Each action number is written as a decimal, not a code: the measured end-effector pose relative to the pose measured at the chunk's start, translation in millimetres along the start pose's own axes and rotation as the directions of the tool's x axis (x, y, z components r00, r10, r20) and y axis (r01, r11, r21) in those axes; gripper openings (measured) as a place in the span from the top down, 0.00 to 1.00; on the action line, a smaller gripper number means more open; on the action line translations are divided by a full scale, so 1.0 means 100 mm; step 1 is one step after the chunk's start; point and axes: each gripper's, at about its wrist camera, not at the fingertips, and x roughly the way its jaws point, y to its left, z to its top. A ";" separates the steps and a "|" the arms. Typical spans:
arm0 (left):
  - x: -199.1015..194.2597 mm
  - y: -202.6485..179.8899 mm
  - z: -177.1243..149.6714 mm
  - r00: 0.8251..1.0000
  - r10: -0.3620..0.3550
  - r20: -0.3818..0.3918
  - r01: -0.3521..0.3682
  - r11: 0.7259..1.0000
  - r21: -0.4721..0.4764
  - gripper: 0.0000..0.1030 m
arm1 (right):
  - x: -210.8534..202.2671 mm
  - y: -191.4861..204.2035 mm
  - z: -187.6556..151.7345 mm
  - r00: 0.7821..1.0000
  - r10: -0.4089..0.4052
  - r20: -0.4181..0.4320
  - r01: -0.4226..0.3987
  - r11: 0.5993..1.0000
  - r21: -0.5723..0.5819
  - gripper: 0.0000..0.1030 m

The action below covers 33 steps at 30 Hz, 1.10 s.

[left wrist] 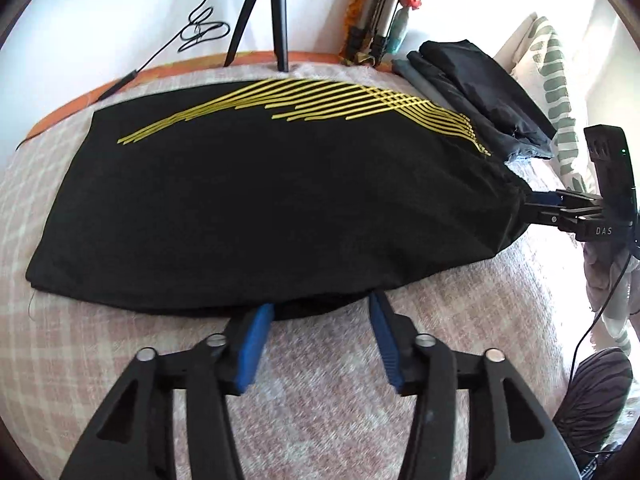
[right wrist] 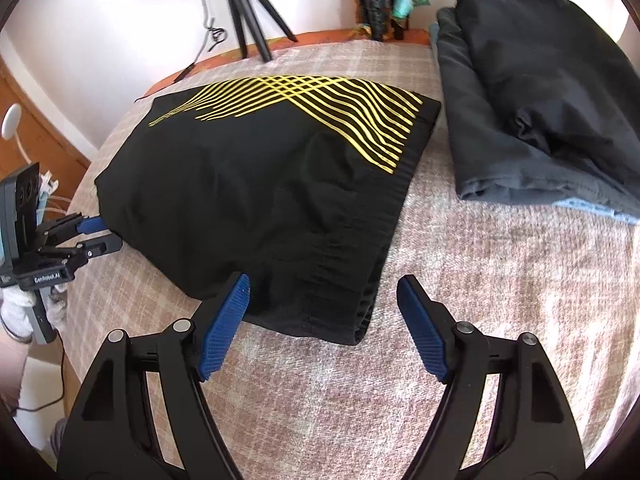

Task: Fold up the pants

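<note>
The black pants [left wrist: 256,200], marked with a fan of thin yellow lines [left wrist: 304,104], lie folded into a broad flat slab on the bed [left wrist: 120,360], which wears a pink-and-white checked blanket. Everything else can be placed from the pants.

The left tongs [left wrist: 320,312] are spread apart at the pants' near long edge, with the tips of the blue pads [left wrist: 256,340] touching the hem or slipped just under it; the cloth between them is not pinched. In the right wrist view the same tongs [right wrist: 102,230] sit at the corner of the pants farthest from the elastic waistband [right wrist: 360,248].

The right tongs [right wrist: 324,292] stand spread wide at the waistband end, one pad [right wrist: 228,312] resting against the fabric, the other clear of it over the blanket. From the left wrist view the right tongs [left wrist: 532,210] meet the bunched waistband corner, but whether they grip it cannot be told there.

Beyond the waistband end, just apart from the pants, lies a stack of folded dark clothes [right wrist: 540,100]. Past the far long edge, a black tripod [left wrist: 264,12] stands against the white wall, with a loose black cable [left wrist: 200,32] beside it.
</note>
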 end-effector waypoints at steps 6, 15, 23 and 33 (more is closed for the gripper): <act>0.08 0.01 0.00 0.998 -0.054 0.019 0.054 0.998 -0.011 0.58 | 0.04 -0.11 0.00 0.998 0.068 -0.014 -0.067 0.993 0.099 0.24; 0.00 0.06 -0.22 0.994 -0.106 0.036 0.106 0.994 -0.015 0.93 | 0.19 0.07 0.07 0.999 0.036 -0.027 -0.034 0.996 0.081 0.50; -0.20 0.03 -0.28 0.996 -0.093 0.005 0.092 0.995 0.037 0.92 | 0.13 -0.07 0.04 0.992 0.120 -0.025 -0.115 0.980 0.161 0.70; -0.46 -0.02 0.01 0.996 -0.051 0.077 0.045 0.996 0.078 0.92 | -0.04 -0.39 -0.06 0.988 0.149 0.044 -0.155 0.934 0.321 0.27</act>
